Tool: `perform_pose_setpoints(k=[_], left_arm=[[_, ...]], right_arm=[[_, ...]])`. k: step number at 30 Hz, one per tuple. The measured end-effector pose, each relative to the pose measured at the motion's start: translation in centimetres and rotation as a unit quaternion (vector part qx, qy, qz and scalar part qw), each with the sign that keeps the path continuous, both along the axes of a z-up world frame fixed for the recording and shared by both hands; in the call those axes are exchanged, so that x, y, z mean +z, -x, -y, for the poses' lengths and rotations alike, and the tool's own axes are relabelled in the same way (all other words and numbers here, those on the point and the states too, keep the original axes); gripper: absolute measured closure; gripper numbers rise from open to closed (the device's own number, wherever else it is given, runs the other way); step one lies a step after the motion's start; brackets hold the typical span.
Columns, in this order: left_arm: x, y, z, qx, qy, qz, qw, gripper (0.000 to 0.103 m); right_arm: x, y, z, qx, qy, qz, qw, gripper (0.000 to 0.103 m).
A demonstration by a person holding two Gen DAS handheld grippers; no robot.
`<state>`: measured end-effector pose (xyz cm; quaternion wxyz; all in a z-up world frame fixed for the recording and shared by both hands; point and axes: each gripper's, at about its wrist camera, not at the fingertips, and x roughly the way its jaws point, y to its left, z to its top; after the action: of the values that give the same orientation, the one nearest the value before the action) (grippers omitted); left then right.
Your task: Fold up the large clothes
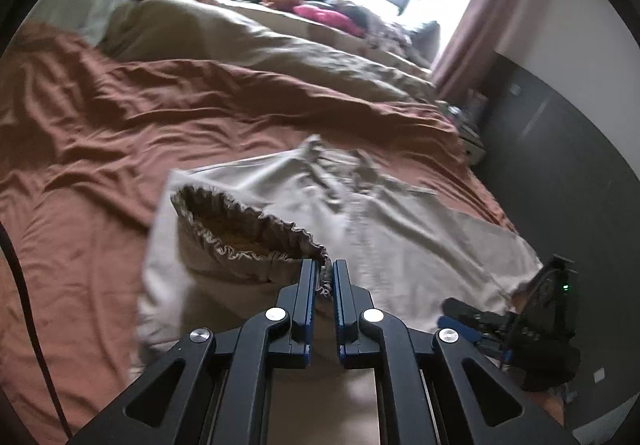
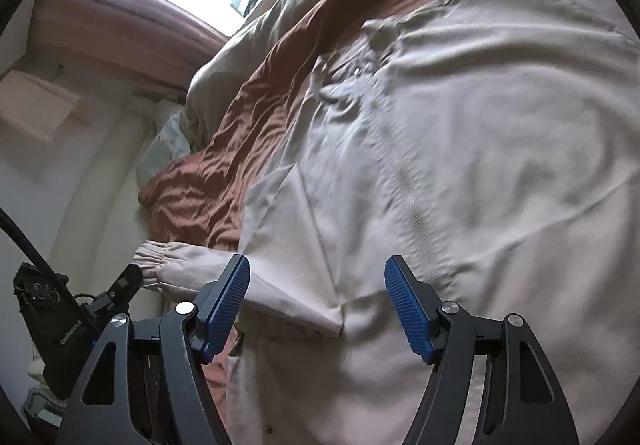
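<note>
**Jacket on bed, left cuff pinched**

Jacket (image 1: 360,213), beige with a front zip, lies spread on the rust-brown bed sheet (image 1: 100,133). We see the left gripper (image 1: 324,273) with its fingers nearly closed, pinching the sleeve's elastic cuff (image 1: 240,233). Right gripper (image 2: 316,297) fingers stand wide apart over the jacket body, gripping nothing.

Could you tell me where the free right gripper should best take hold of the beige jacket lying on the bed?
Probably the pointed fold corner of the beige jacket, directly ahead of the open right gripper. It sticks out as a thin raised flap, so coming straight forward and down with one finger on each side should pinch it cleanly. The left gripper is shut on the elastic cuff.
</note>
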<state>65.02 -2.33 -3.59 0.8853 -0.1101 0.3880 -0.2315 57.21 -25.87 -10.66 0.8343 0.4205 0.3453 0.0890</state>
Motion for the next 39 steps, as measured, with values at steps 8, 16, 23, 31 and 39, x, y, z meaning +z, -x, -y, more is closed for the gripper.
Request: perform_pose_setpoints(k=[8,16,23,31,39], left_arm=[[0.9,-0.5,8.5,-0.073,0.016,0.013,0.9971,0.095],[-0.8,-1.6,14.2,-0.13,0.032,-0.024,0.9907,0.041],[-2.2,-2.0,9.1,-0.078,0.027,-0.023,0.9964,0.038],[-5.3,-2.1,-1.2,0.034,-0.036,-0.042,0.9979,0.038],[-10.5,-2.4,-8.6,0.097,-0.066,-0.099,0.9881,0.068]], right_arm=[[-0.3,2.5,5.9,-0.06,-0.03,0.003,0.998,0.034],[-1.0,3.8,8.6,-0.092,-0.062,-0.002,0.994,0.034],[-1.9,3.2,8.3,-0.084,-0.06,-0.024,0.994,0.034],[-3.4,-0.9,6.4,-0.036,-0.082,-0.034,0.995,0.034],[-4.6,-5.2,5.3,-0.015,-0.054,-0.028,0.998,0.034]])
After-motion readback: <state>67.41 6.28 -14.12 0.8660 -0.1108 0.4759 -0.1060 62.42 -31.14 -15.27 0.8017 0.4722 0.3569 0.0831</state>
